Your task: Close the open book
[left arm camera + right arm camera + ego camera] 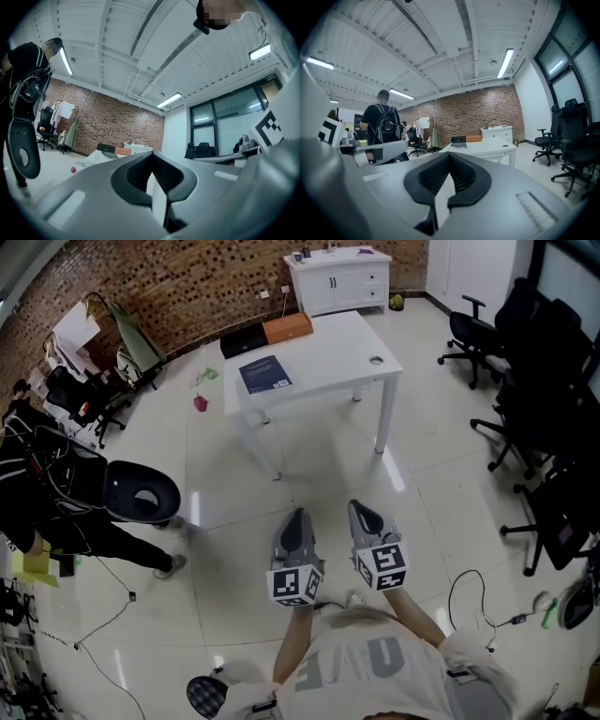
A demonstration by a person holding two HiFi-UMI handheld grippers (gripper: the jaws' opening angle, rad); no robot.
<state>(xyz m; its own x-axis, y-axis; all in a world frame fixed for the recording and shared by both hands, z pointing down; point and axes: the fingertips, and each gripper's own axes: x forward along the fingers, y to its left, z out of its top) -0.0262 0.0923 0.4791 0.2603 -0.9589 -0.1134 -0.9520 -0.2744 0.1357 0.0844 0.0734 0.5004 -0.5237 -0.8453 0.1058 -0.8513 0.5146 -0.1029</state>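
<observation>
A dark blue book [264, 373] lies flat on the white table [328, 352], near its left side; only its cover shows. Both grippers are held side by side over the floor, well short of the table. The left gripper [297, 517] is shut and holds nothing; its jaws meet at the tip in the left gripper view [151, 153]. Beside it the right gripper [358, 508] is shut and empty as well, jaws touching in the right gripper view [450, 153]. The table [497, 145] stands some way ahead of that gripper.
A black box [242, 339] and an orange box [287, 328] sit at the table's far edge. A white cabinet [337, 279] stands by the brick wall. Black office chairs [544, 399] line the right side. A person in black [56, 493] with a round black seat [141, 491] is at left.
</observation>
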